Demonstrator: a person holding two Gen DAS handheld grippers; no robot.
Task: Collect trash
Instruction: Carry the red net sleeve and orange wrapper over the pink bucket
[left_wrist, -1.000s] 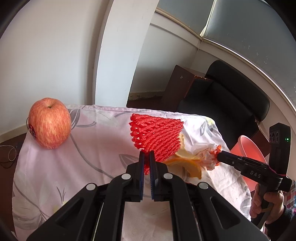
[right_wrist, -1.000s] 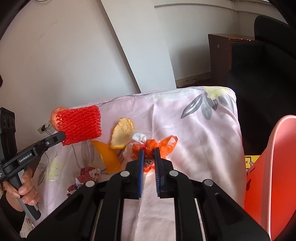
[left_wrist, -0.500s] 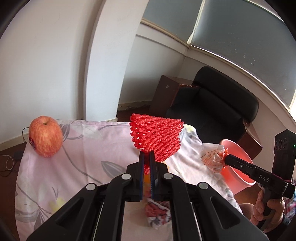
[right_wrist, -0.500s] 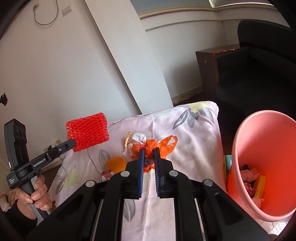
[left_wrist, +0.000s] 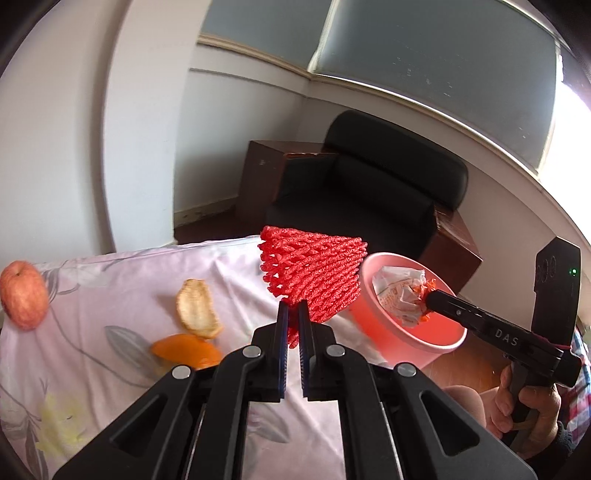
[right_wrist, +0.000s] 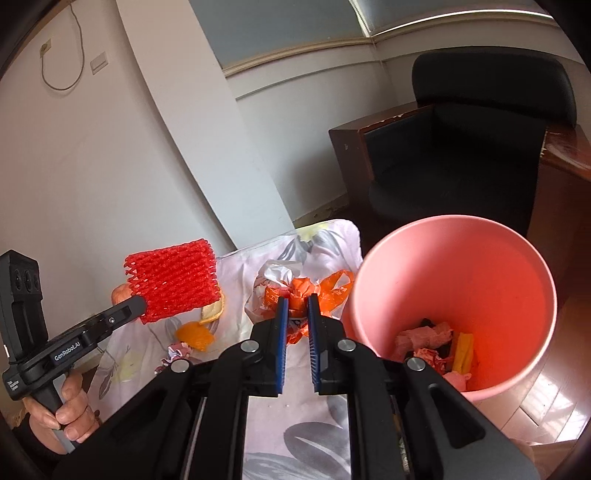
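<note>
Red foam netting (left_wrist: 314, 277) hangs clear of the table now, pinched at its lower edge between the closed fingers of the left gripper (left_wrist: 293, 308), where a second ago it hung lower over the peels and close to the apple. Both hands have swung away from the flowered cloth (left_wrist: 110, 302) toward the pink bin (right_wrist: 454, 295): a second back the bin was only a sliver at the frame's edge in the right wrist view, and now its whole mouth is open to that camera, with crumpled scraps already lying at the bottom. The right gripper (right_wrist: 295, 301) is clamped on a crumpled orange and white plastic bag (right_wrist: 291, 291), which in the left wrist view sits right over the bin's rim. The netting is near the bin but looks to be short of its mouth. So the carry is nearly done for the bag and a little less so for the netting; the likely next move is to let the bag fall, then bring the netting over and do the same. Two orange peels (left_wrist: 192, 332) and a small crumpled wrapper (right_wrist: 177, 350) are left on the cloth, so more trips seem needed. The apple (left_wrist: 22, 293) at the far edge is whole and probably stays.
</note>
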